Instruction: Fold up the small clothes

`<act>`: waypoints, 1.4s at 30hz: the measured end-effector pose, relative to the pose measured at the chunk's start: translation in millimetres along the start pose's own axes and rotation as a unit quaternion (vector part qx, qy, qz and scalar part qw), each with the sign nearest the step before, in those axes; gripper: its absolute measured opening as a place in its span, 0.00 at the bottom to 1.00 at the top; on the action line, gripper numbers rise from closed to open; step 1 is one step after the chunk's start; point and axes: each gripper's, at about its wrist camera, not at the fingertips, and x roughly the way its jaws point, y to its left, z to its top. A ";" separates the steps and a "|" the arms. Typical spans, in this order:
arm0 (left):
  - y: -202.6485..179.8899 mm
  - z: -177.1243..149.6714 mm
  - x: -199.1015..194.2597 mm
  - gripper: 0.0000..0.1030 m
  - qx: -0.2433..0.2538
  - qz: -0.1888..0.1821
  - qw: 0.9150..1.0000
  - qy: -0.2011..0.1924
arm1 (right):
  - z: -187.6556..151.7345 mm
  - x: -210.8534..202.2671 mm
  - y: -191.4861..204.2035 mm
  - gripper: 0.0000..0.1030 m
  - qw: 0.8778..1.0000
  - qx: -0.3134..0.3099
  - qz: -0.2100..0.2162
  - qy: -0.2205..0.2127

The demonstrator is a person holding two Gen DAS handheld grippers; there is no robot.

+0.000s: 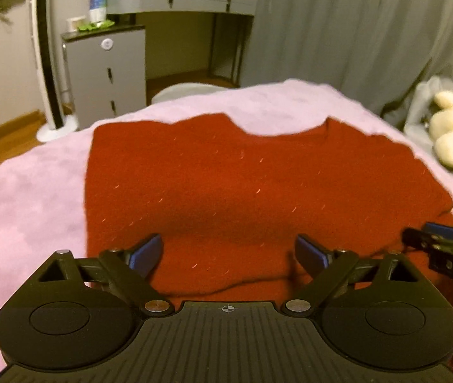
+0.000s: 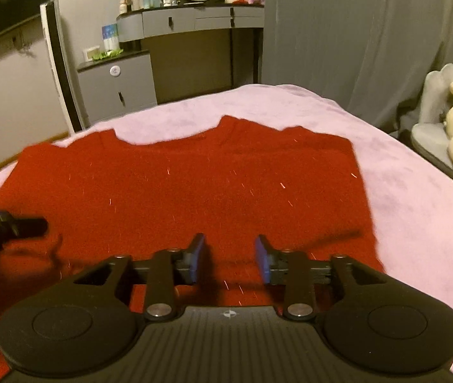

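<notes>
Red sweater [image 1: 242,185] lies flat on the pink-blanketed bed [image 1: 19,198]. Left gripper [image 1: 228,255] wide, right gripper [image 2: 230,257] narrower, both empty above the sweater's near hem. Next, likely: grasp hem, fold toward collar.

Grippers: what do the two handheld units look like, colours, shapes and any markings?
Both match: the left gripper and right gripper are matte black plastic, with a ribbed body, two round discs, silver pivot screws and a small white crosshair mark. Fingers end in blue pads. The right unit carries pale lettering on its side, too blurred to read. No cables or sleeves show.
</notes>
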 end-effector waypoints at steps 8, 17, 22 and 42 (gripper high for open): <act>-8.3 -2.3 11.7 0.91 0.028 0.032 0.999 0.016 | -3.6 19.1 -3.5 0.41 1.000 -0.001 -0.018 0.024; -10.4 6.2 21.4 0.93 0.026 0.048 0.998 0.036 | 4.8 28.8 -2.5 0.43 0.999 -0.009 -0.025 0.037; -8.8 -4.2 -9.1 0.93 0.070 0.038 0.996 0.034 | -7.8 -7.3 -10.3 0.59 0.999 -0.015 0.006 0.038; 69.0 -122.5 -130.5 0.83 0.089 -0.072 0.974 0.198 | -154.0 -171.9 -113.1 0.51 0.987 0.048 0.024 0.152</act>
